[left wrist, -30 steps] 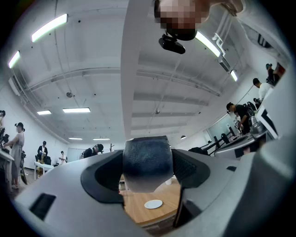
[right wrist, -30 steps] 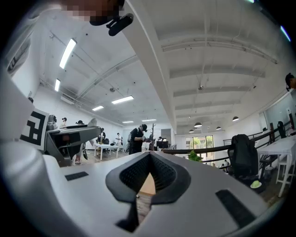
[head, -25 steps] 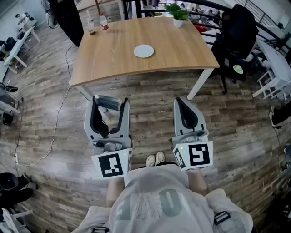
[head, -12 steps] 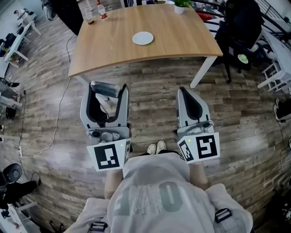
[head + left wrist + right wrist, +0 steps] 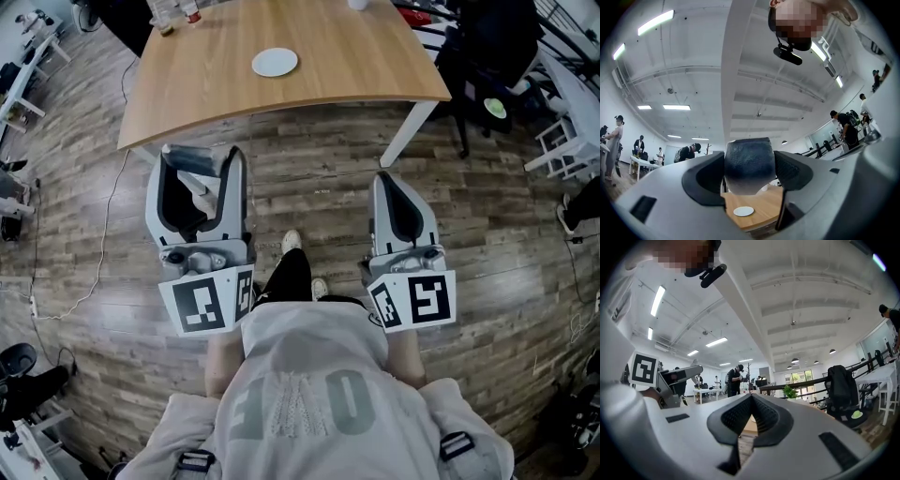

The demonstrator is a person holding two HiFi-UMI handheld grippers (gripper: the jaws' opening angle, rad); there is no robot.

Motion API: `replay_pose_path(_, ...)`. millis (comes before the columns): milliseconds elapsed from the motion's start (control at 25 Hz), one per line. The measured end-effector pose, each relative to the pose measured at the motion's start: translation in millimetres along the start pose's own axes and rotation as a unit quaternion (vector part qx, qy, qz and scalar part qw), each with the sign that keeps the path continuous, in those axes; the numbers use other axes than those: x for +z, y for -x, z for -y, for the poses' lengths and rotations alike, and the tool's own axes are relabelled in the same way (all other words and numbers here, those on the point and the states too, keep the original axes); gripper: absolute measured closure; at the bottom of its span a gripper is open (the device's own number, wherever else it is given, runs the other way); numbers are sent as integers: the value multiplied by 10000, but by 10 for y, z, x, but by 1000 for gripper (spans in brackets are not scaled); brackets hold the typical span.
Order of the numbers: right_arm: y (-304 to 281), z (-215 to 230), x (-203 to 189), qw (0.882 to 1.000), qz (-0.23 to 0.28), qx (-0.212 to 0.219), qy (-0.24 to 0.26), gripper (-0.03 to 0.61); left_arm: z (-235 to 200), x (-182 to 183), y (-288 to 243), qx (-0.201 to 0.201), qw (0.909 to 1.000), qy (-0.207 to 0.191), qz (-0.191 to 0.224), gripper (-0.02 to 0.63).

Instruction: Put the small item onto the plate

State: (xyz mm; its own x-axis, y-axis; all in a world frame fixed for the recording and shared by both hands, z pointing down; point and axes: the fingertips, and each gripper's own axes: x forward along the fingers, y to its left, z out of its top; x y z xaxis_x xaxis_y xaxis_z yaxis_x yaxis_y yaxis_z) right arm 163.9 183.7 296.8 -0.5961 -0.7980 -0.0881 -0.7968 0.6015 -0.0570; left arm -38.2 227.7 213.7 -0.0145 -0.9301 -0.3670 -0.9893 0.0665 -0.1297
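A small white plate lies on the wooden table ahead of me; it also shows low between the jaws in the left gripper view, plate. My left gripper is held over the floor just short of the table's near edge, shut on a small item that is dark grey above and pale below. My right gripper hovers over the floor to the right of it, shut with nothing between its jaws.
Two bottles stand at the table's far left corner. A white table leg comes down ahead of the right gripper. A black chair with dark clothing is at the right. A cable runs over the wood floor at the left.
The person has stepped toward the table, one foot now forward. Both grippers came nearer its front edge. The left gripper still holds the item and the right stays shut.
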Motion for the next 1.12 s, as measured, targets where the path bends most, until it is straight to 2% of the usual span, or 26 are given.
replay_pose_path(200, -207, 176, -173, 9998, -175, -74, -67, 561, -13, -174, -138, 10, 10000, -42, -84, 293)
replay_pose_path(360, -583, 199, -256, 9998, -160, -11, 74, 561, -150, -402, -403, 29, 10000, -77, -43, 293)
replay_pose_path(640, -1379, 349, -261, 9986, -244, 79, 463, 561, -418, -853, -1222, 64, 9999, -115, 31, 293)
replay_pose_path(880, -2133, 467, -274, 9981, -204, 135, 569, 561, -535, -1191, -1786, -72, 9999, -52, -59, 293)
replay_pose_path(1120, -3007, 520, -252, 9974, -208, 285, 626, 561, -886, -1520, -2498, -48, 9999, 8, -90, 293)
